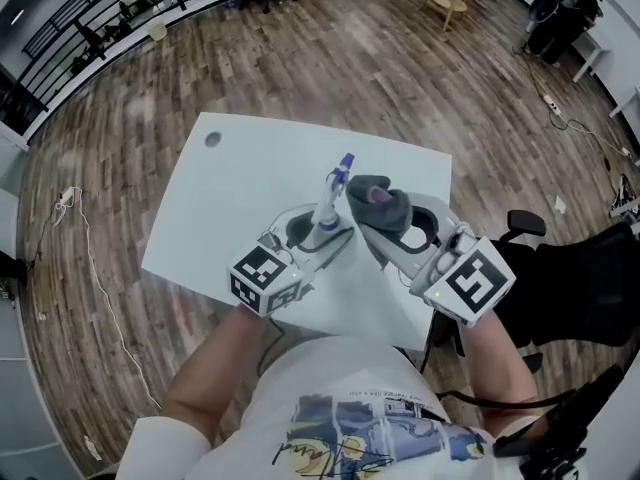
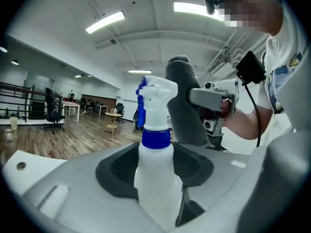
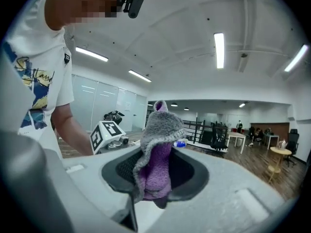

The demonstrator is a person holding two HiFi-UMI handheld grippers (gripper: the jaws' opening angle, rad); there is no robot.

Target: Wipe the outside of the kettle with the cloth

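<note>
**A:** In which direction is the kettle placed from the tools?

**B:** That cannot be told. No kettle is shown in any view, and only a small round hole (image 1: pixel 212 139) is seen in the white surface (image 1: pixel 250 178). The nearer hand therefore cannot be judged either.

**A:** And where is the cloth found?

**B:** The grey-and-purple cloth (image 3: pixel 159 130) is clamped in the right tool (image 3: pixel 155 176). In the head view it is seen just to the right of the spray bottle (image 2: pixel 154 174), close beside it and at about the same height. It is bunched, and its long axis is stood up out of the jaws.

**A:** How is the left tool set?

**B:** The left tool (image 1: pixel 318 240) is closed on the spray bottle's body, and its jaws are kept fairly wide by it. The bottle is held upright in the air. Its blue trigger (image 2: pixel 141 106) is turned to the side away from the cloth.

**A:** What is called for by the next move?

**B:** Probably the cloth is to be wetted first, and for that the bottle would have to be turned toward the cloth. A kettle would have to be brought within reach before any wiping is begun.
</note>
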